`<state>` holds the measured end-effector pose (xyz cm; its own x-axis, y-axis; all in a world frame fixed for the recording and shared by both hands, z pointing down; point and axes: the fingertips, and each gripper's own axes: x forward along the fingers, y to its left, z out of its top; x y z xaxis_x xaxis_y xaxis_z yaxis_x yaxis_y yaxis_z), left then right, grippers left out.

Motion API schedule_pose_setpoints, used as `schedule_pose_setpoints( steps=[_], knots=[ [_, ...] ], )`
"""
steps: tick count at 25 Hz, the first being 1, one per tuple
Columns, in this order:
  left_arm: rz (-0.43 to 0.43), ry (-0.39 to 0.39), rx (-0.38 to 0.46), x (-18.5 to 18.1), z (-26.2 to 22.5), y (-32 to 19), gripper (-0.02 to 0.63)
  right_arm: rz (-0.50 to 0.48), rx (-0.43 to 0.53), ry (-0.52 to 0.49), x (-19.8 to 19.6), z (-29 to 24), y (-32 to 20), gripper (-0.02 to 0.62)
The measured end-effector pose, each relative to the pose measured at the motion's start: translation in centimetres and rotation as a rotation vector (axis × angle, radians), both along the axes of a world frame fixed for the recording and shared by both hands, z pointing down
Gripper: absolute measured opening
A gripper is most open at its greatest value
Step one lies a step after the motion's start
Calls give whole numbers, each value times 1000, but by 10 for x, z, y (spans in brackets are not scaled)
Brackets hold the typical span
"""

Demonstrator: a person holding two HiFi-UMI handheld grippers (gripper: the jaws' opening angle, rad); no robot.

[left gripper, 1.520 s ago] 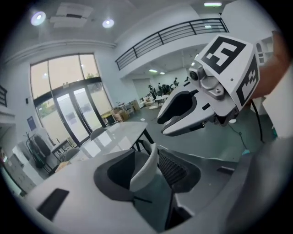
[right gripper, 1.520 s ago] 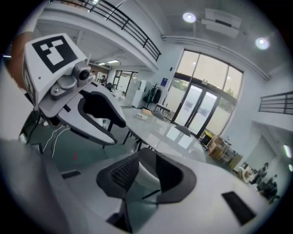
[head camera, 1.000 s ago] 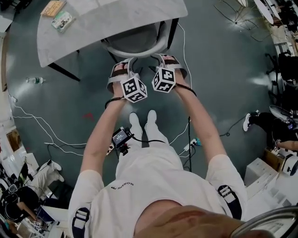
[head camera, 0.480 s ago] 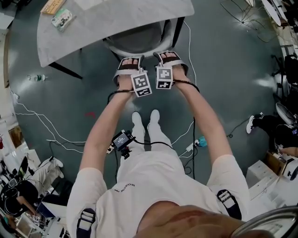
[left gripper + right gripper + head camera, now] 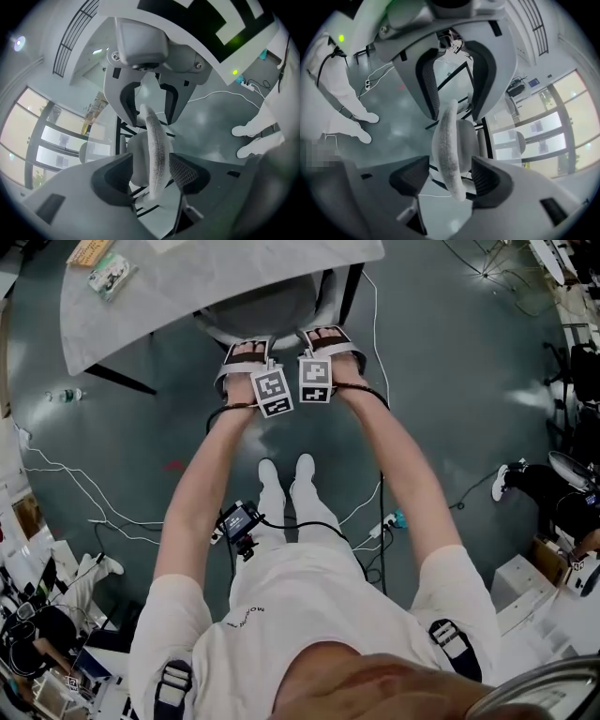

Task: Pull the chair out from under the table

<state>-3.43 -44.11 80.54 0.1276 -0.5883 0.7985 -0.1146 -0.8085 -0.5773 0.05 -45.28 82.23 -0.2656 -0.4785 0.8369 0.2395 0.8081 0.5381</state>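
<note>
Head view: chair (image 5: 267,315) at top centre of frame, seat mostly tucked under the pale worktop (image 5: 187,282); only its near side and curved backrest show past the worktop edge.

Both arms stretched forward. Left tool (image 5: 246,347) and right tool (image 5: 323,334) side by side at the backrest, left of centre and right of centre, marker cubes close together just below them.

Left gripper view: left tool (image 5: 149,174) has its jaws apart, straddling the backrest rim (image 5: 157,150). The rim runs up the middle of the frame between the two dark pads. The right-hand pad (image 5: 187,173) is at or nearly on the rim; a gap shows on the other side. Not clamped.

Right gripper view: right tool (image 5: 449,177) is likewise spread, with the rim (image 5: 449,140) between the pads. There is a clear gap at the right-hand pad (image 5: 485,178) and a narrower one on the left. Not clamped.

Other things in the head view:
- A packet (image 5: 111,276) and a flat box (image 5: 89,251) lie on the worktop, upper left.
- A bottle (image 5: 70,395) lies on the floor at left, well apart from the chair.
- White shoes (image 5: 281,474) at centre, and a small screen unit (image 5: 239,519) at the person's waist.
- Cables trail over the grey floor on both sides.
</note>
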Motion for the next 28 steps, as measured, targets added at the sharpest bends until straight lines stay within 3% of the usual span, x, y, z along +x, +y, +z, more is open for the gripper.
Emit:
schedule_pose_setpoints(
  steps=[5, 10, 11, 15, 28],
  knots=[
    [-18, 10, -39, -3, 12, -5, 244, -21, -17, 30, 2, 9, -3, 285],
    [-20, 8, -51, 1, 22, -10, 234, -23, -17, 43, 5, 21, -8, 199],
    [-23, 9, -55, 1, 24, -11, 217, -27, -2, 41, 4, 21, -10, 154],
    [-34, 20, -74, 0, 30, -10, 120, -33, 16, 43, 3, 21, -13, 118],
    [-64, 33, -88, 1, 28, -2, 74, -15, -23, 30, 4, 17, -4, 92]
  ],
)
